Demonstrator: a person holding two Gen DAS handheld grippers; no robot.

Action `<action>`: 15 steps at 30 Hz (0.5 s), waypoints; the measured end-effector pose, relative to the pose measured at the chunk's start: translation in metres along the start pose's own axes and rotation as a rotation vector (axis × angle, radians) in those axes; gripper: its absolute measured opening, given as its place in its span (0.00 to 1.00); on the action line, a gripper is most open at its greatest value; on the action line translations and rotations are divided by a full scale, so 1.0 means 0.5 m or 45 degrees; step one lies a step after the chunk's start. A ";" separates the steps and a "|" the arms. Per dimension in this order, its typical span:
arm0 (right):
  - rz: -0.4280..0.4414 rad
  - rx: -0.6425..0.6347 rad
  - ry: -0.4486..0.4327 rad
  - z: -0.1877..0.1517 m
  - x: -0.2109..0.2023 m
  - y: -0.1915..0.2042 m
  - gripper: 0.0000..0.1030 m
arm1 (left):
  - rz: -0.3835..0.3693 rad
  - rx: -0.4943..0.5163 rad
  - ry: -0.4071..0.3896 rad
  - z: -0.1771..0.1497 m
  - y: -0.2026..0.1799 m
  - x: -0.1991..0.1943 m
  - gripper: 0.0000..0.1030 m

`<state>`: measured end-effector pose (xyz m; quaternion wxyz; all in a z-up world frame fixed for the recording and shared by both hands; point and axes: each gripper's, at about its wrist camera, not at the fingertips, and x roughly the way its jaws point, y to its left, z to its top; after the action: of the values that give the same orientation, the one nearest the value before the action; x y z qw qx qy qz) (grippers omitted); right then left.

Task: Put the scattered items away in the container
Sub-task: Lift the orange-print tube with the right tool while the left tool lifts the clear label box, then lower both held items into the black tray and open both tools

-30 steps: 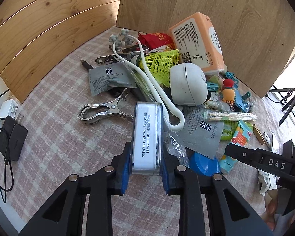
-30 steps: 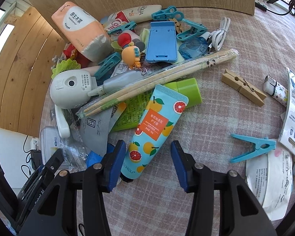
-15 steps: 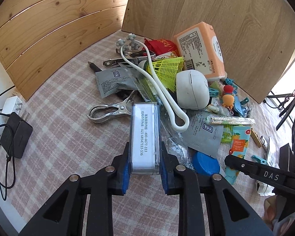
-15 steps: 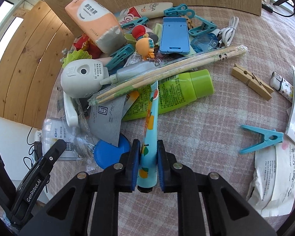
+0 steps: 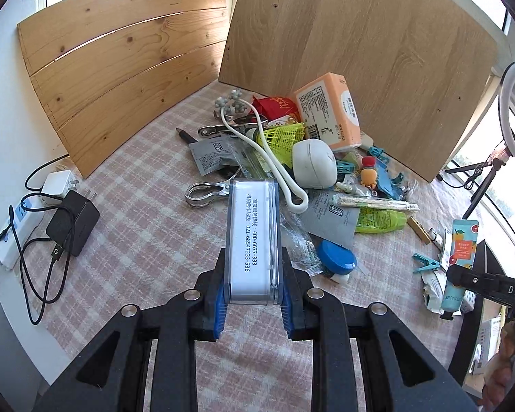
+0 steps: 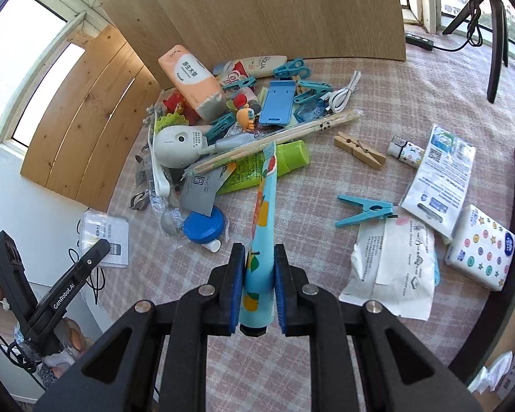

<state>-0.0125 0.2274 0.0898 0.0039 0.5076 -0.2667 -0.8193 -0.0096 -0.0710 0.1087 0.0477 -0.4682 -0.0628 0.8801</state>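
Scattered items (image 6: 243, 127) lie in a heap on the checked cloth (image 6: 326, 206), close to the wooden boards (image 5: 360, 51). The left gripper (image 5: 252, 304) is squeezed tight on a clear plastic box (image 5: 252, 237) with a white label. The box is held up off the cloth, and its long side points straight away from the blue pads (image 5: 219, 305), toward the heap. The right gripper (image 6: 257, 290) is clamped on the cap end of a blue hand cream tube (image 6: 262, 226) with oranges on it. The tube is turned on its thin edge and is up off the cloth. Its flat end points away toward the green tube (image 6: 257, 168) and the chopsticks (image 6: 281, 137).
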 end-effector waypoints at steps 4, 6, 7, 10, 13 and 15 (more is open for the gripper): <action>-0.051 0.022 -0.065 -0.012 -0.099 -0.078 0.16 | -0.061 0.083 -0.018 -0.016 -0.073 -0.045 0.23; -0.115 0.044 -0.118 -0.028 -0.149 -0.123 0.16 | -0.104 0.140 -0.021 -0.029 -0.126 -0.061 0.23; -0.144 0.053 -0.139 -0.032 -0.175 -0.148 0.16 | -0.132 0.168 -0.018 -0.036 -0.155 -0.066 0.23; -0.209 0.113 -0.177 -0.051 -0.248 -0.234 0.16 | -0.230 0.248 -0.001 -0.062 -0.251 -0.079 0.23; -0.273 0.177 -0.204 -0.070 -0.303 -0.319 0.16 | -0.333 0.342 0.025 -0.093 -0.361 -0.088 0.23; -0.313 0.208 -0.216 -0.076 -0.333 -0.379 0.16 | -0.398 0.412 0.043 -0.116 -0.436 -0.096 0.23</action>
<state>0.1497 0.4195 0.1312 -0.1601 0.4640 -0.2676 -0.8291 0.0707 0.1412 0.1496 0.2593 -0.4538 0.0082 0.8525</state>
